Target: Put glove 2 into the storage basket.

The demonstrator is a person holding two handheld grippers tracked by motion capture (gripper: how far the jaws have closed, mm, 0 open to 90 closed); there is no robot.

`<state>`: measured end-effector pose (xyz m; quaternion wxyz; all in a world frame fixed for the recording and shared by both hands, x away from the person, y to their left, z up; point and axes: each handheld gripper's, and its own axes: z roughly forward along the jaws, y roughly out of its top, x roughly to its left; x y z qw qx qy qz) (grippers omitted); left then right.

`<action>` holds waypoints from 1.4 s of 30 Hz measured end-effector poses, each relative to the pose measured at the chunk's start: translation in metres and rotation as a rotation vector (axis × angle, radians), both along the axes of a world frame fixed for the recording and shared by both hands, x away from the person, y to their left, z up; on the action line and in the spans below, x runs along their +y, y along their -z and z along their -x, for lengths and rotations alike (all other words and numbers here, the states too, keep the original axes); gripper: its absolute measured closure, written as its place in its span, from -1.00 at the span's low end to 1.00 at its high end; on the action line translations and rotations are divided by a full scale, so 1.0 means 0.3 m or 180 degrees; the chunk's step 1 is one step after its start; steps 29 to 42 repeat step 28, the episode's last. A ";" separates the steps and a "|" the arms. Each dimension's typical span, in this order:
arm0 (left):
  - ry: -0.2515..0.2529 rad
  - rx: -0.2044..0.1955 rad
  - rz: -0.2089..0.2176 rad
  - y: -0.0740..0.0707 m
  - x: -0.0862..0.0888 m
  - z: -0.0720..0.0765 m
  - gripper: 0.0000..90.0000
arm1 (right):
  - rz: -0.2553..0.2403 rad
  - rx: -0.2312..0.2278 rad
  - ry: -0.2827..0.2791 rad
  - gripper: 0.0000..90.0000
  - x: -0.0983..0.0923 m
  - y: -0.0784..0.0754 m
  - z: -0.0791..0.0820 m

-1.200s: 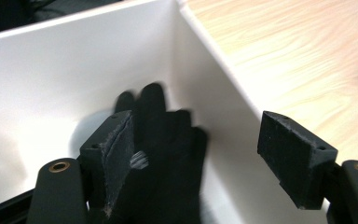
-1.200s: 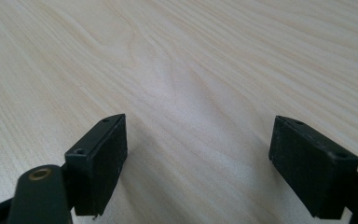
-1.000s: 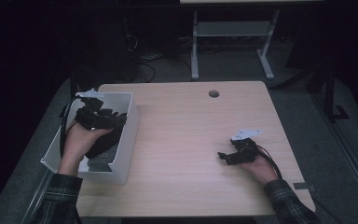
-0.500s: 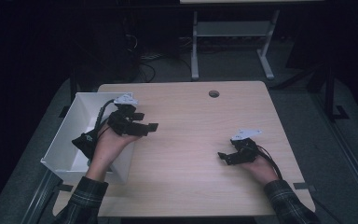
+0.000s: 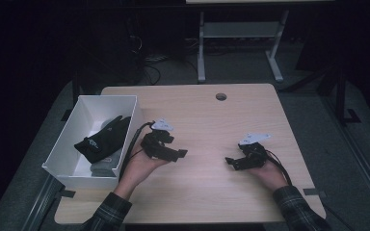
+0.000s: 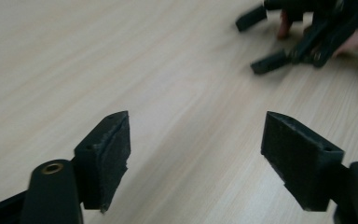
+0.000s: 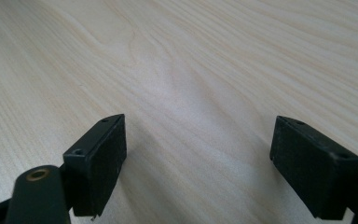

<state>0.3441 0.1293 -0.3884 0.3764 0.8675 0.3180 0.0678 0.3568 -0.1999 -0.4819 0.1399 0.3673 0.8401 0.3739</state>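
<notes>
My left gripper (image 5: 177, 154) lies low over the wooden table (image 5: 207, 120), just right of a white bin (image 5: 108, 97), pointing right. Its jaws have just been opening and stand open, with bare wood between the pads (image 6: 196, 135). A black glove (image 5: 101, 139) lies in the bin on something grey (image 5: 103, 166). My right gripper (image 5: 231, 161) rests at the table's right, pointing left toward the other, open with nothing between its pads (image 7: 198, 140). In the left gripper view the right gripper (image 6: 256, 42) is at the upper right, held by a hand.
A round cable hole (image 5: 221, 96) sits near the table's far edge. Beyond the table stand a white desk frame (image 5: 241, 33) and cables on the dark floor. The bin sits against the table's left edge.
My left gripper has come out of the bin, moved right and sunk down to the table top. The glove now lies uncovered in the bin. The right gripper has kept still.
</notes>
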 end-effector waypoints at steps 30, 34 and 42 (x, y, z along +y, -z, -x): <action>0.0147 -0.0120 -0.0481 0.263 -0.047 0.049 -0.67 | -0.0001 0.0023 -0.0009 -0.60 0.000 -0.001 0.004; 0.0147 -0.0120 -0.0481 0.263 -0.047 0.049 -0.67 | -0.0001 0.0023 -0.0009 -0.60 0.000 -0.001 0.004; 0.0147 -0.0120 -0.0481 0.263 -0.047 0.049 -0.67 | -0.0001 0.0023 -0.0009 -0.60 0.000 -0.001 0.004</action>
